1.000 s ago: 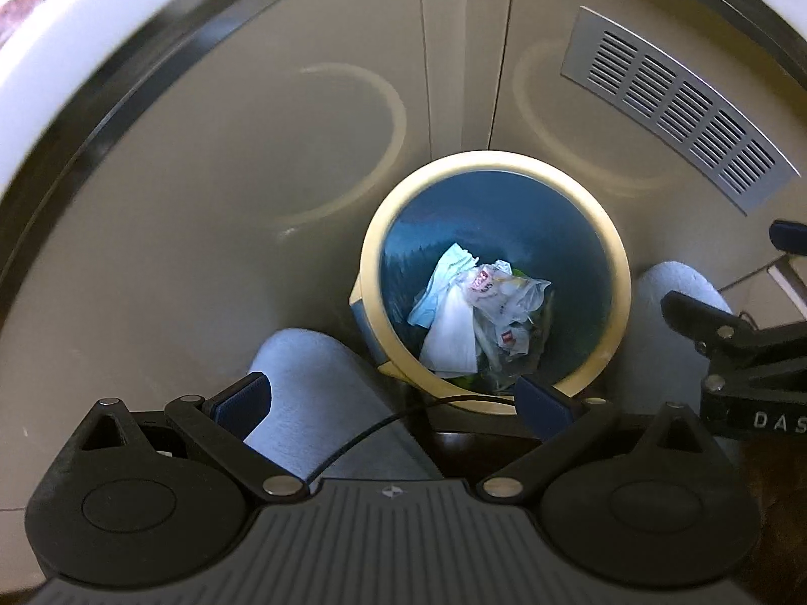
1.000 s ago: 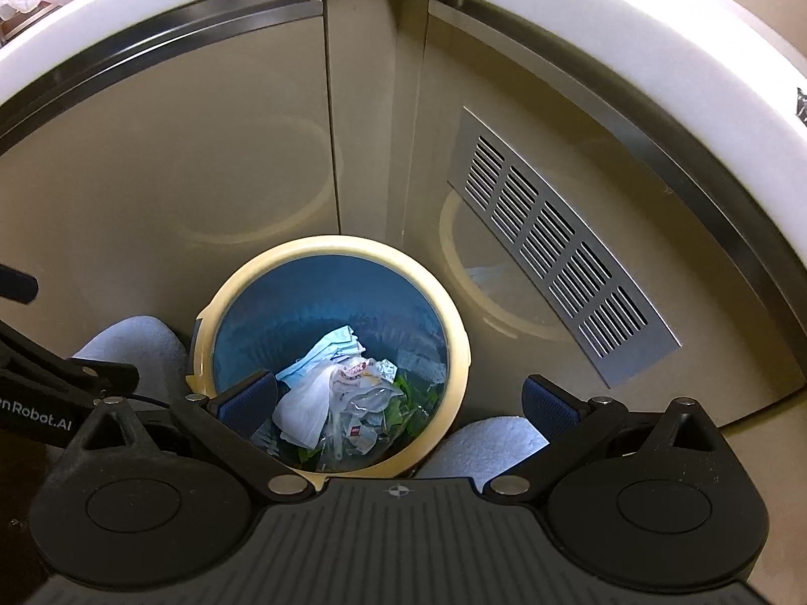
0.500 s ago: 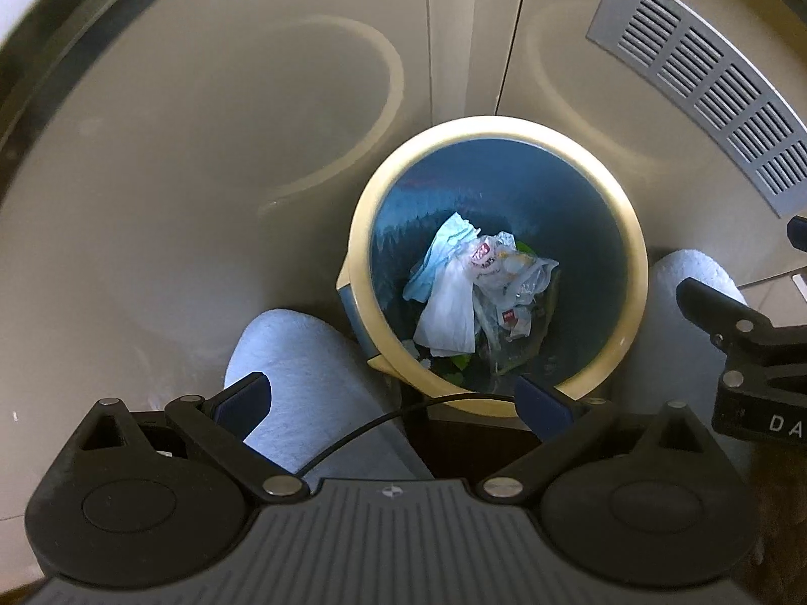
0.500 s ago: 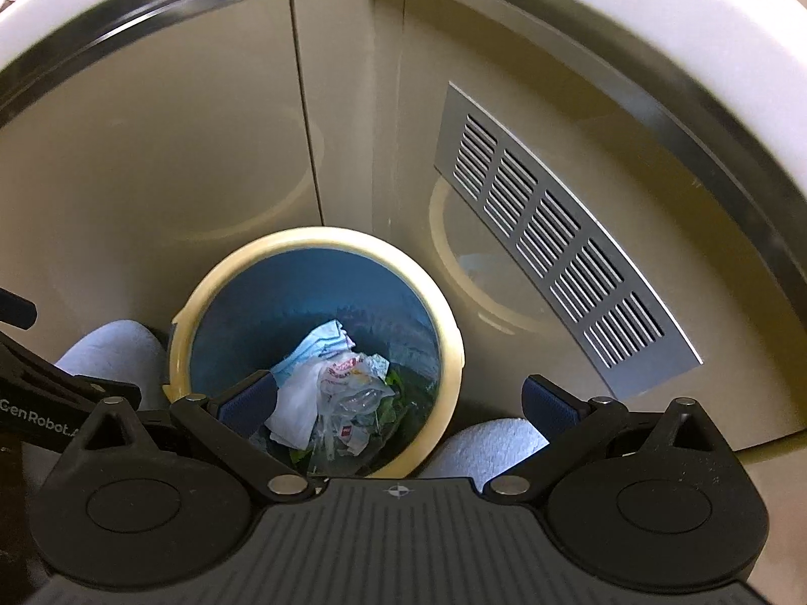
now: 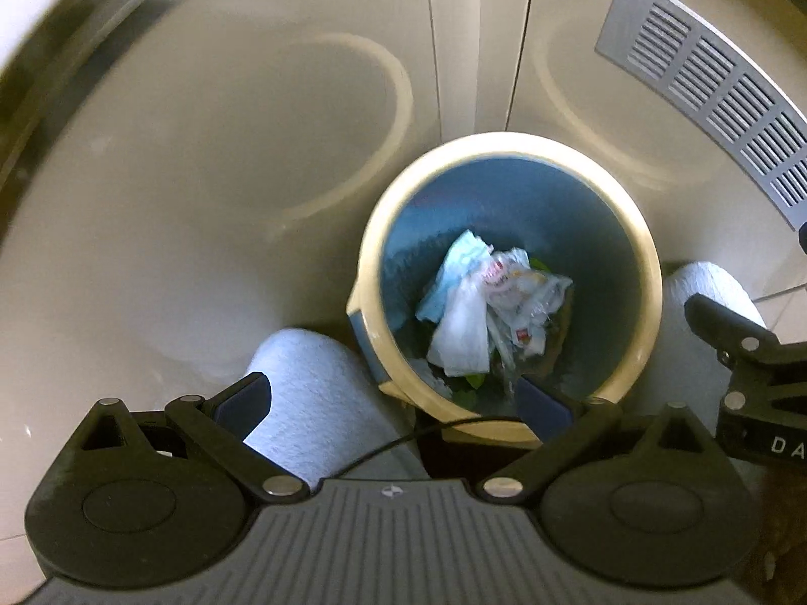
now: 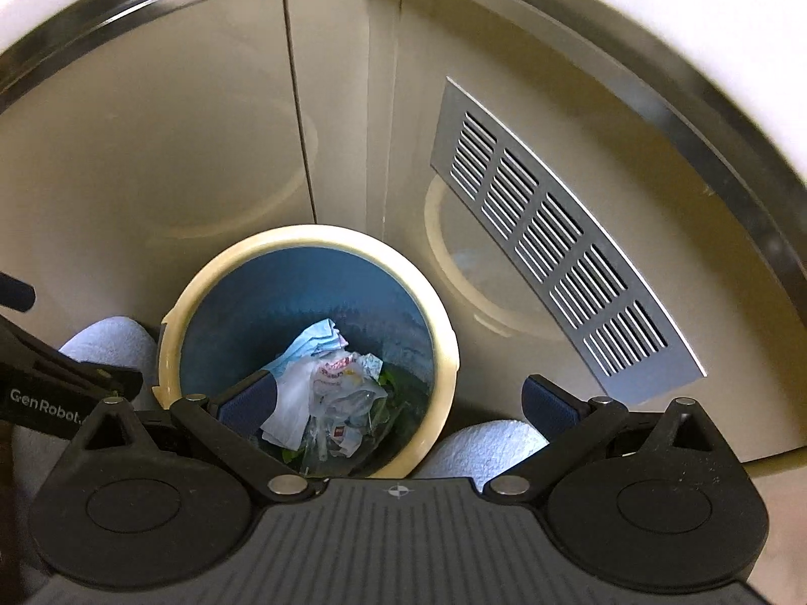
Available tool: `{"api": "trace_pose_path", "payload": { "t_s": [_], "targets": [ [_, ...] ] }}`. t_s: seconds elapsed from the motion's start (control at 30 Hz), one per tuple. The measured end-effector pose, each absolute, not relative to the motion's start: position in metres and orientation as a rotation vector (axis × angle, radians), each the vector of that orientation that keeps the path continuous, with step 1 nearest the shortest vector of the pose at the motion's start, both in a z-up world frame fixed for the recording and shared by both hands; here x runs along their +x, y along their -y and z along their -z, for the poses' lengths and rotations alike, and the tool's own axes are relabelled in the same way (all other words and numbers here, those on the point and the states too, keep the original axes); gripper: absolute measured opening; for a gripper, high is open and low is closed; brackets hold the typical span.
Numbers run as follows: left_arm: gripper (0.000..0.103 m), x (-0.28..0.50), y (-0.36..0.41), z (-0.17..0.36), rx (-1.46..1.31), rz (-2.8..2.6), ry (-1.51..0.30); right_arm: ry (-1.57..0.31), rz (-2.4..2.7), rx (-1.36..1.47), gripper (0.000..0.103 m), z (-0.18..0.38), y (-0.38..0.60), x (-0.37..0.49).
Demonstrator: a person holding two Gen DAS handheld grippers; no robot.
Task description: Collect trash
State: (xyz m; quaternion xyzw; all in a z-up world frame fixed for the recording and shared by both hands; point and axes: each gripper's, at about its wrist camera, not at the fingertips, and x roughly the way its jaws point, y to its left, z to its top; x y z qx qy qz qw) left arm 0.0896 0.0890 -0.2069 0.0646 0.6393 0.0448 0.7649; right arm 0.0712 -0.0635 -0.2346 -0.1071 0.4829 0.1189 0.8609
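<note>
Both our grippers, left [image 5: 393, 398] and right [image 6: 398, 398], hang empty and spread above the cream-rimmed blue bin [image 6: 444, 333]; its crumpled white wrappers [image 6: 328, 393] lie directly below the right one, nearer.

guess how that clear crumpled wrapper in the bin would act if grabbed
The wrapper looks like thin crinkled film, so probably floppy and very light. Its glossy surface may slip between closing fingers. It lies tangled with the tissue in the bin, so that might lift too.

Beige cabinet doors [image 6: 151, 161] are seen ahead, split by vertical seams. A slotted metal vent grille [image 6: 550, 242] is mounted on the right-hand door.
</note>
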Motion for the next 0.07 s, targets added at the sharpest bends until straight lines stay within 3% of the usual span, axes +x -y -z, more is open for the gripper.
{"api": "trace_pose_path", "payload": {
  "t_s": [0.07],
  "targets": [
    [0.103,0.0866,-0.0886,0.2004,0.144,-0.099,-1.375,-0.998,-0.257,-0.230,0.103,0.2310,0.0630,0.0666]
  ]
}}
